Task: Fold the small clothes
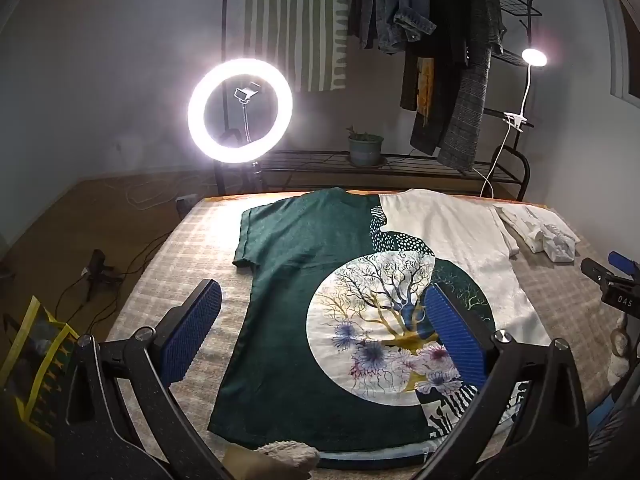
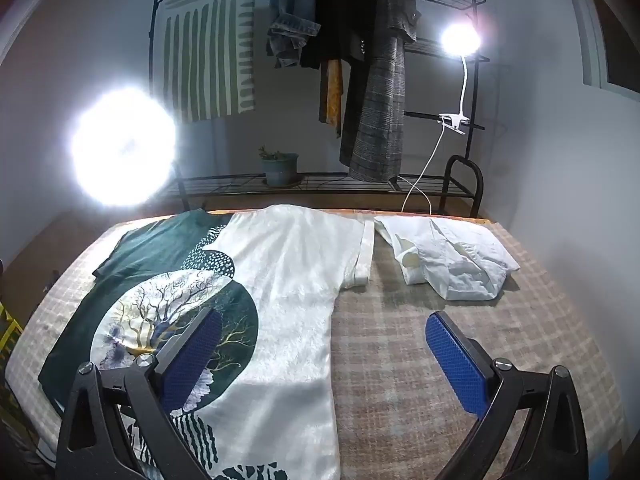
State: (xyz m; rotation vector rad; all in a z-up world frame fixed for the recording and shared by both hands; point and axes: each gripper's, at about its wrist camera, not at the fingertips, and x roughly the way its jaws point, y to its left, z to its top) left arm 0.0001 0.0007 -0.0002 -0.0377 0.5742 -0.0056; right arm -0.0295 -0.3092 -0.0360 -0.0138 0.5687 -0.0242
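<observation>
A green and white T-shirt (image 1: 304,280) with a round tree print lies flat on the checked blanket (image 1: 192,248), collar at the far edge. My left gripper (image 1: 320,328) hovers above the shirt's green half and print, open, nothing between its blue pads. In the right wrist view the same shirt (image 2: 288,292) fills the left half. My right gripper (image 2: 324,356) hangs open over the shirt's white side edge and the bare blanket (image 2: 400,360). A crumpled white garment (image 2: 448,260) lies at the far right of the blanket. The right gripper's tip shows at the left wrist view's right edge.
A lit ring light (image 1: 240,110) stands beyond the far left corner. A clip lamp (image 1: 534,57) shines on a black clothes rack (image 1: 400,160) holding hanging coats and a potted plant (image 1: 365,148). Cables lie on the floor at left. A yellow-trimmed bag (image 1: 36,368) sits at lower left.
</observation>
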